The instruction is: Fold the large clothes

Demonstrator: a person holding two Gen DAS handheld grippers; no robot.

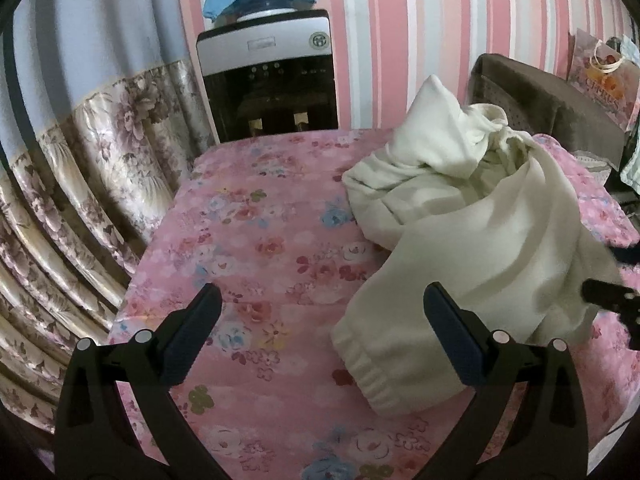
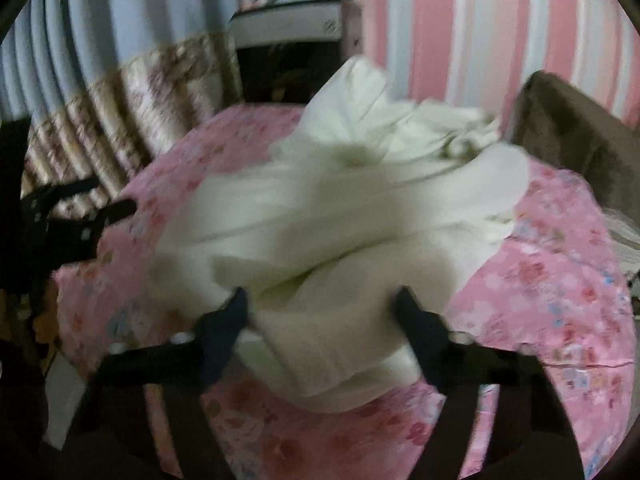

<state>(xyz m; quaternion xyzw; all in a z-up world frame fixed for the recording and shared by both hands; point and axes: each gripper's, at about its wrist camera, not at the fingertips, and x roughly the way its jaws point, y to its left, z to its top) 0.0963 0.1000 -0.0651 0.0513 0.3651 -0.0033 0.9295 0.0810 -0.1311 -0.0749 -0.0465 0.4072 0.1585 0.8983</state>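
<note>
Cream sweatpants heaped at 2 o'clock on pink floral table, unfolded. Right hand-held gripper: jaws part-closed around bunched leg, pad contact blurred, likely gathering corner. Left hand-held gripper wide open, empty, poised near elastic cuff.

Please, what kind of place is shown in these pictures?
Probably a room in a home, perhaps a bedroom or living room. A cream garment lies on a pink floral cloth, with a water dispenser, a flowered curtain and striped pink wallpaper behind.
</note>
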